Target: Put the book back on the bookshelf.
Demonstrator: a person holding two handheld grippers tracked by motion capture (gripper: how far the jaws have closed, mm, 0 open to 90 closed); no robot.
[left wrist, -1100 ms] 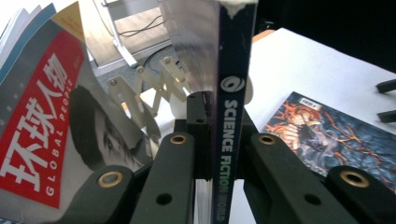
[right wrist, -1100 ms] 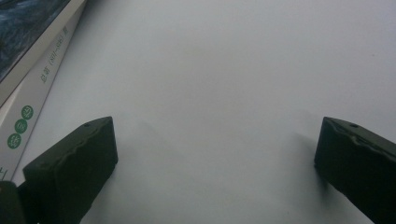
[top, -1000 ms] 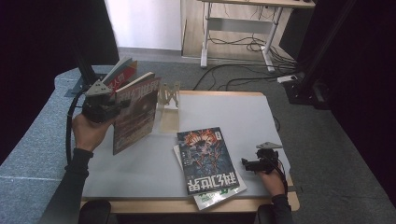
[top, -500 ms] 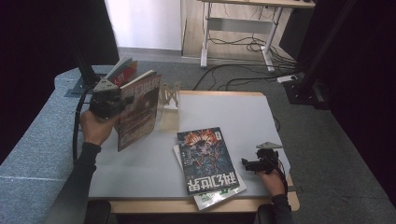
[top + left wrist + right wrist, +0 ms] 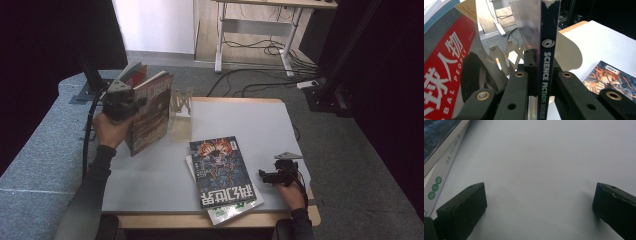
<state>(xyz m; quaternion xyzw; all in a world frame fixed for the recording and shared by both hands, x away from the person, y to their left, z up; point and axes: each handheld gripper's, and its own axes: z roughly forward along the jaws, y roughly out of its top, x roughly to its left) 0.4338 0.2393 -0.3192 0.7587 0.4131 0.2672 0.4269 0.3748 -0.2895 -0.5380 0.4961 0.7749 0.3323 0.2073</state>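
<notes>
In the high view, the left gripper (image 5: 131,104) holds a magazine (image 5: 152,112) upright over the desk's (image 5: 260,125) far left corner, its long axis running up and down and its cover facing the desk's centre. A wooden rack (image 5: 181,107) stands just to the right of it, near but apart, so the coming move likely turns on sliding the magazine sideways into that rack, and the left hand is by far the nearer one. The right gripper (image 5: 267,175) rests low at the desk's near right edge, well apart from the rack, beside a stack of magazines (image 5: 222,172) lying flat.

In the left gripper view, the fingers (image 5: 517,87) are clamped on the magazine's dark spine (image 5: 547,62), which rises vertically between them; the rack's crossed slats (image 5: 504,56) show just behind and to the left.

In the right gripper view, the fingers (image 5: 464,205) stand wide apart over bare desk, nothing between them, with the stack's edge (image 5: 444,165) at the upper left.
</notes>
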